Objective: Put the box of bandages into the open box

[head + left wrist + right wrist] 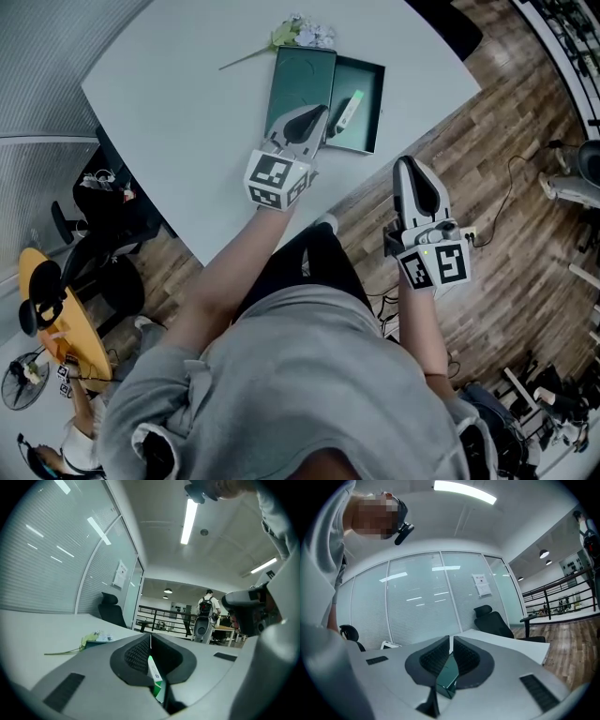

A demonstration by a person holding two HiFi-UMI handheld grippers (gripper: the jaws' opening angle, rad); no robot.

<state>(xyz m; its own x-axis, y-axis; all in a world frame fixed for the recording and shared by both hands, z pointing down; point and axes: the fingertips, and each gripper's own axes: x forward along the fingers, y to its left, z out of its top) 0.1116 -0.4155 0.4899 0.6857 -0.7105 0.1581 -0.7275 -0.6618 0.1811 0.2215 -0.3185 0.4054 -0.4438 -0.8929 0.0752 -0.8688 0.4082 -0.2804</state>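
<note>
The left claw (151,638) is closed tip to tip. Through the hollow behind its tips the box of bandages (154,671) shows below. It does not look clamped. The head view has this claw low over the lid half of the open box (367,80), at the seam with the tray half. The bandage box lies flat and slantwise in that tray, just right of the claw.

The placing looks done, so the step in hand is probably getting clear. That is best done by lifting straight up from the open box before swinging away, since a sideways move could catch the near end of the bandage box or drag the tray across the tabletop (187,84).

The right claw (451,643) is all but shut on nothing. It hangs off the tabletop's edge, near the tray's right corner and over the wooden floor. The dark green showing through its hollow is likely that corner.

The bandage box is slim and long, with a white top, a green side and end, and small print too fine to read. It looks light and easy to shift. A flower sprig (302,33) lies just beyond the open box's far edge.
</note>
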